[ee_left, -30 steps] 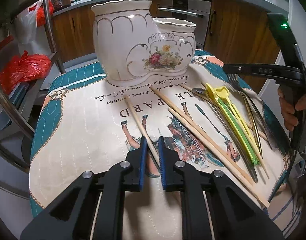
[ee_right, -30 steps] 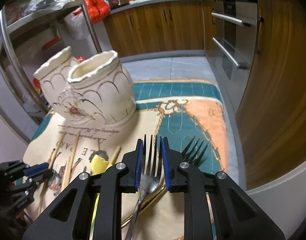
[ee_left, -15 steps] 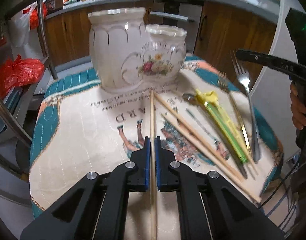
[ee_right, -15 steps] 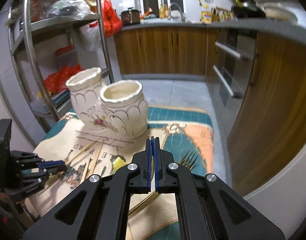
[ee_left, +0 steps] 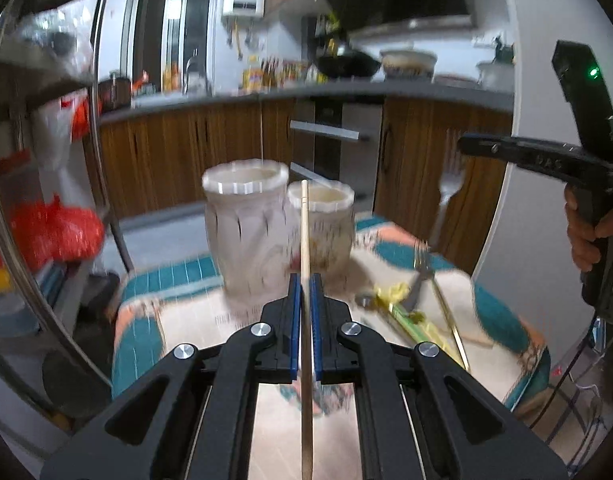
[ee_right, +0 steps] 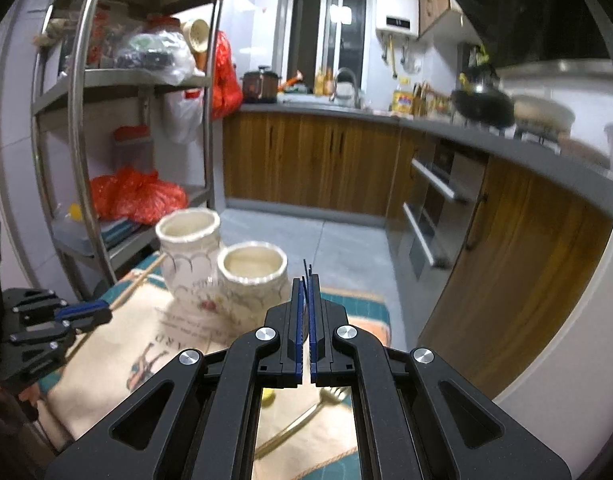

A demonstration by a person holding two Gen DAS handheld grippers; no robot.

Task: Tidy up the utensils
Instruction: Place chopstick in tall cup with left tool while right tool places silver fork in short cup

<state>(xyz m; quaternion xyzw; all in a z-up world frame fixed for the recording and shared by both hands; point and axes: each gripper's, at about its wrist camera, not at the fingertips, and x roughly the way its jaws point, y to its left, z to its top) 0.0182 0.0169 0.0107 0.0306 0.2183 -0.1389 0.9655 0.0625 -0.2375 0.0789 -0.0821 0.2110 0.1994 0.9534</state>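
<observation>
Pinching a pale wooden chopstick (ee_left: 305, 240), the left claw (ee_left: 305, 312) aims it toward the cream ceramic twin-pot holder (ee_left: 246, 224); the right claw (ee_right: 306, 320) grips a steel fork (ee_right: 307, 270), raised for dropping in.

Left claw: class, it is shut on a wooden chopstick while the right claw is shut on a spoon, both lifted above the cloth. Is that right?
One detail is wrong. The right claw grips a fork, not a spoon: the left wrist view shows its tines hanging from that claw. The left claw is indeed shut on the wooden chopstick, both above the cloth.
</observation>
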